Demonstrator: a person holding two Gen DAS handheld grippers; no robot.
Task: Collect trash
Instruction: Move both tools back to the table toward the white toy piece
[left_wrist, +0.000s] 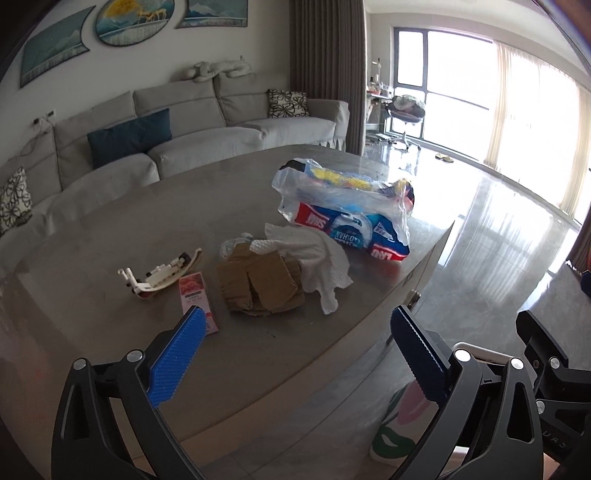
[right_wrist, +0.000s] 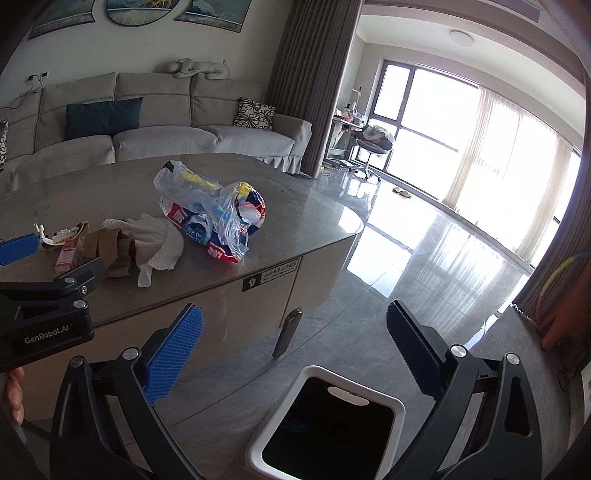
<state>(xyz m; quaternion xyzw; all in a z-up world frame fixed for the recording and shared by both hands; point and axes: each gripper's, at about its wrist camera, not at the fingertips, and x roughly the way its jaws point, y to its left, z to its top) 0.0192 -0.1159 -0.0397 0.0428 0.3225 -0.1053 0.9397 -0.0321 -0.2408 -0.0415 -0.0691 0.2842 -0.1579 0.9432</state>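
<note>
**Trash on the table: light, soft, easy to crush**

Trash lies in a loose cluster on the grey table (left_wrist: 110, 229), and all of it looks light. A clear plastic bag (left_wrist: 343, 199) stuffed with printed wrappers sits farthest back; it is likely slippery and shapeless, so a pinch on a gathered fold of film should hold better than a squeeze on its bulk. A white paper towel (left_wrist: 317, 258) touches it in front, limp and easy to bunch anywhere. Folded cardboard (left_wrist: 258, 284) lies against the towel, the stiffest piece, best taken by an edge. A pink carton (left_wrist: 195, 295) sits just beside the cardboard, and a white plastic piece (left_wrist: 159, 273) beyond that looks brittle and awkward, with thin prongs.

The left gripper (left_wrist: 295, 354) hangs over the near table edge, jaws spread wide with nothing between them. The right gripper (right_wrist: 295, 347) is off the table's corner above the white-rimmed bin (right_wrist: 391, 413) on the floor, also wide apart and empty. The bin's dark interior hides whatever is inside.
</note>
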